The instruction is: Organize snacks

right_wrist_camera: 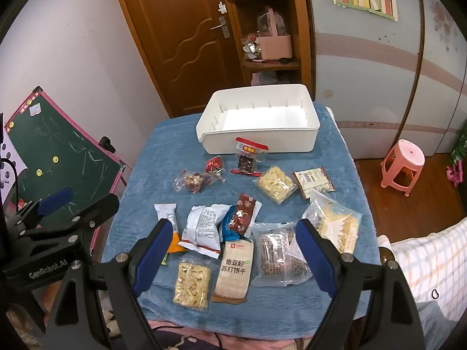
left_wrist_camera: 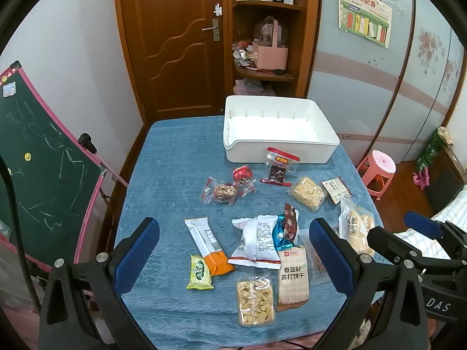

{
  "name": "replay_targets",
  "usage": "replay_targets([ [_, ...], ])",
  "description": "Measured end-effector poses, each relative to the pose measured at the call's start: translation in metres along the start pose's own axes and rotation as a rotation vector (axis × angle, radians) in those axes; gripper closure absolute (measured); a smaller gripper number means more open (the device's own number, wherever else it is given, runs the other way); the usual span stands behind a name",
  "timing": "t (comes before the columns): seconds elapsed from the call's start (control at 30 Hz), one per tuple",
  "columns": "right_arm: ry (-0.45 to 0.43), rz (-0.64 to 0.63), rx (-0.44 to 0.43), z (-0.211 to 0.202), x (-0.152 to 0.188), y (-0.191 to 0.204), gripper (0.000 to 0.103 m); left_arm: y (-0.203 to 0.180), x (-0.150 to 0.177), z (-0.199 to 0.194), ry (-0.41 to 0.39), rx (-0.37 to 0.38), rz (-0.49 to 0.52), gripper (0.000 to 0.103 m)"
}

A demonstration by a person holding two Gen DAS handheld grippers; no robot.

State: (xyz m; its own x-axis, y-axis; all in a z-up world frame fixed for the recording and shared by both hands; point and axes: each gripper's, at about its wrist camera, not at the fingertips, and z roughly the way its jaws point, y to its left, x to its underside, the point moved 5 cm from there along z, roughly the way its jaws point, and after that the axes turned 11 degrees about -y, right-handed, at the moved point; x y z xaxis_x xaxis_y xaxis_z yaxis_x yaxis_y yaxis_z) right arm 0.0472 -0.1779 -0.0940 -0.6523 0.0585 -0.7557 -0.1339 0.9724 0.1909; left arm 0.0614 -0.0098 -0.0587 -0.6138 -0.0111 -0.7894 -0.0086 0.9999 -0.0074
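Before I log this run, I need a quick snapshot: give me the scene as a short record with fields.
surface: blue cloth on a table
bin: white bin at the far side, nothing inside
snacks: all loose on the cloth, none in the bin
nearest bin: red-topped packet by its front wall
left gripper: open, holding nothing
right gripper: open, holding nothing
progress: sorting not yet begun

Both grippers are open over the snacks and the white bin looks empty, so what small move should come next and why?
Probably lower the right gripper onto the beige soda cracker pack, which lies flat between its open fingers. The white bin at the table's far side holds nothing, every snack lies on the blue cloth, and the left gripper is also open and empty.
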Motion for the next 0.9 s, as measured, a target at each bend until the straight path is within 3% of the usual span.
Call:
replay_targets([
  [0.9,-0.006,0.009,-0.008,-0.0066,-0.0033,-0.0005,0.016,-0.0006,0.0021,-0.0073,0.001,-0.003,-0.01,0.001],
])
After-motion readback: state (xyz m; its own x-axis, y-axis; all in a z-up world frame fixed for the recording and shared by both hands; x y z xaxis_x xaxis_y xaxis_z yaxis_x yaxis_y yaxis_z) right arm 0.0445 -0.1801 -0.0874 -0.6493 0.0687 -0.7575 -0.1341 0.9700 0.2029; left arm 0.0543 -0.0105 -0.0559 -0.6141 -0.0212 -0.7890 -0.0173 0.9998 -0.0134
